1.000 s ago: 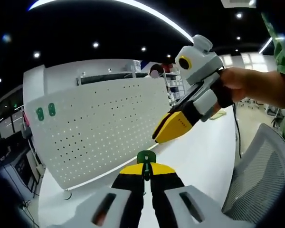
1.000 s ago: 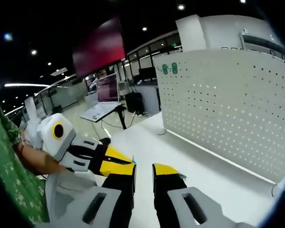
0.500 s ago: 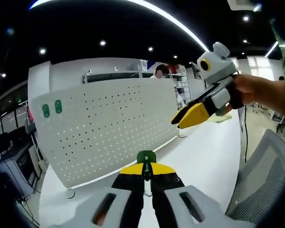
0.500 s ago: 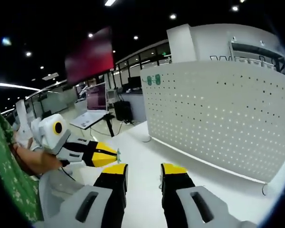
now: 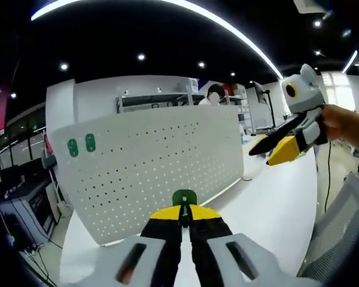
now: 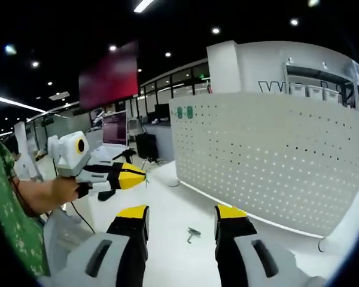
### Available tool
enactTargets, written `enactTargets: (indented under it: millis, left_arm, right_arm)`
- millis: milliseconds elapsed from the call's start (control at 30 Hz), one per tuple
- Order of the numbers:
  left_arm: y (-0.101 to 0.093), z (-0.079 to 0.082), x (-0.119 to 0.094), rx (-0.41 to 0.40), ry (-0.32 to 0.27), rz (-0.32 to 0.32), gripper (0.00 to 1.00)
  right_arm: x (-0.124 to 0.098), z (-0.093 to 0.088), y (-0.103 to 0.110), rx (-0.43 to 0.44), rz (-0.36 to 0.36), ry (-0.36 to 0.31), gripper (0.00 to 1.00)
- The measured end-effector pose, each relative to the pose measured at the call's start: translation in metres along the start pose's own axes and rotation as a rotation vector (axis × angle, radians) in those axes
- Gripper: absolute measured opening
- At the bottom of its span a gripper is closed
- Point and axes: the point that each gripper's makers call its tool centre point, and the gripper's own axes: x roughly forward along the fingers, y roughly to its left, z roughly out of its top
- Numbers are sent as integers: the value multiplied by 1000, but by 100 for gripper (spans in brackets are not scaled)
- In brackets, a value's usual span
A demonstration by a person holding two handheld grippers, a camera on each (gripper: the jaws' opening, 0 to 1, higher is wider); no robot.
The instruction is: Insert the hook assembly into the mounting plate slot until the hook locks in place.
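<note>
A white perforated mounting plate [image 5: 155, 167] stands upright on the white table [image 5: 269, 203], with two green tabs [image 5: 82, 144] near its top left corner. In the left gripper view my left gripper [image 5: 184, 209] is shut on a green hook piece [image 5: 183, 197], held in front of the plate. My right gripper [image 5: 281, 148] hovers at the right, held by a hand. In the right gripper view my right gripper [image 6: 182, 212] stands open, and a small metal hook [image 6: 193, 234] lies on the table [image 6: 167, 239] between its jaws. The left gripper [image 6: 130, 177] hovers at the left, away from the plate [image 6: 269, 167].
A grey mesh chair [image 5: 341, 239] stands by the table's near right edge. A green sleeve [image 6: 6, 221] fills the left of the right gripper view. The plate's round foot [image 6: 322, 244] rests on the table. Desks and a red screen [image 6: 107, 75] lie beyond.
My right gripper's jaws have spread wider, and a small hook now shows on the table between them. In the left gripper view the right gripper has drawn away to the right.
</note>
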Motion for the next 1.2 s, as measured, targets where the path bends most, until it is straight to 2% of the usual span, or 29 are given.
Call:
enactTargets:
  millis: [367, 600, 767, 1200]
  left_arm:
    - [20, 21, 12, -14, -33, 31, 3]
    - [28, 29, 20, -25, -48, 41, 3]
    - [36, 35, 26, -42, -57, 50, 3]
    - [61, 55, 45, -39, -71, 72, 3]
  right_arm:
    - [-11, 11, -10, -9, -36, -57, 59]
    - [-18, 19, -19, -10, -66, -97, 68]
    - [-23, 31, -19, -22, -69, -149, 69]
    - [-34, 51, -17, -60, -76, -164, 71]
